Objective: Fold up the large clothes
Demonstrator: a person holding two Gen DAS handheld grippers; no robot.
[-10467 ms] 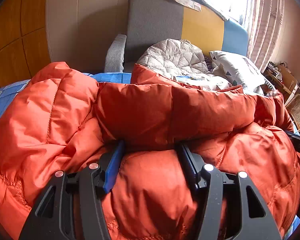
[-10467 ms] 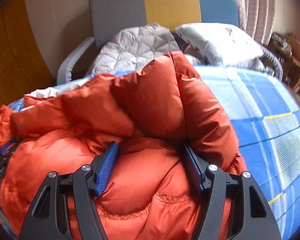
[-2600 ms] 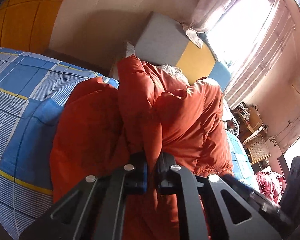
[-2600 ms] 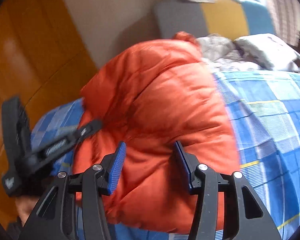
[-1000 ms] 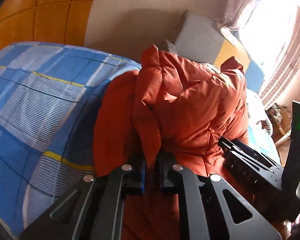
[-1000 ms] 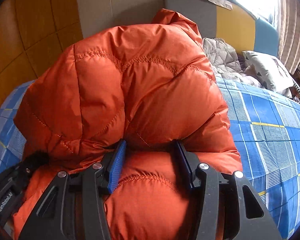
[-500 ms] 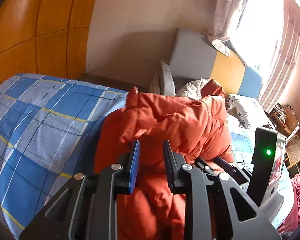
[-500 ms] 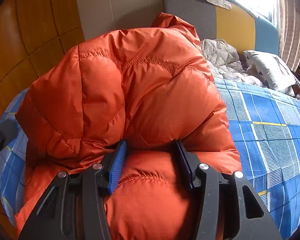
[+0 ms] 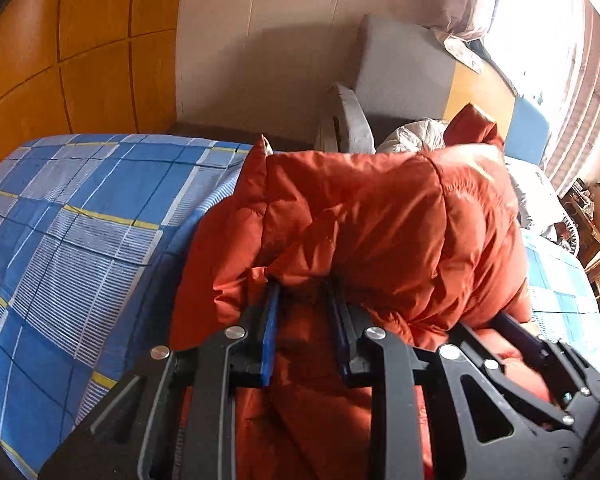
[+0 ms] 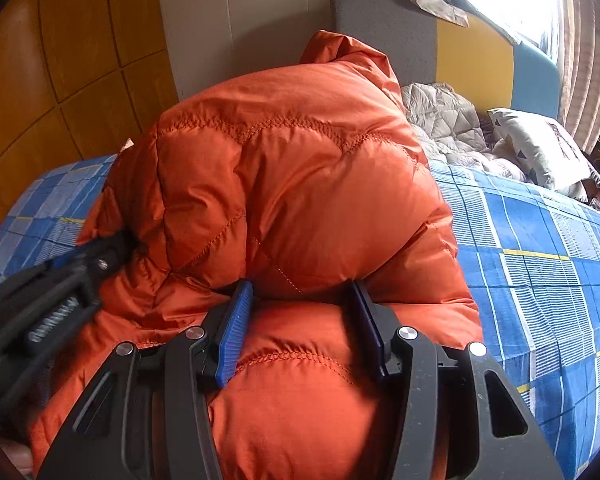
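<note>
Pinning the orange down jacket (image 10: 300,168), bunched mid-frame on the blue plaid bed (image 10: 540,264), w/ right gripper (image 10: 300,320) fingers clamped on a puffy fold. Left gripper (image 9: 304,320) fingers have just parted, fabric loose between. I'd regrip lower-left edge, press air out.

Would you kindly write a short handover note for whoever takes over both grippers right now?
Left gripper: jaws just opened a little; a fold of the orange jacket sits loosely between them.
Right gripper: clamped on a thick puffy roll of the jacket.
The jacket lies bunched on the blue checked bed.
Done: jacket doubled over itself.
Left: flatten it, tidy the loose edges, then let go.
</note>
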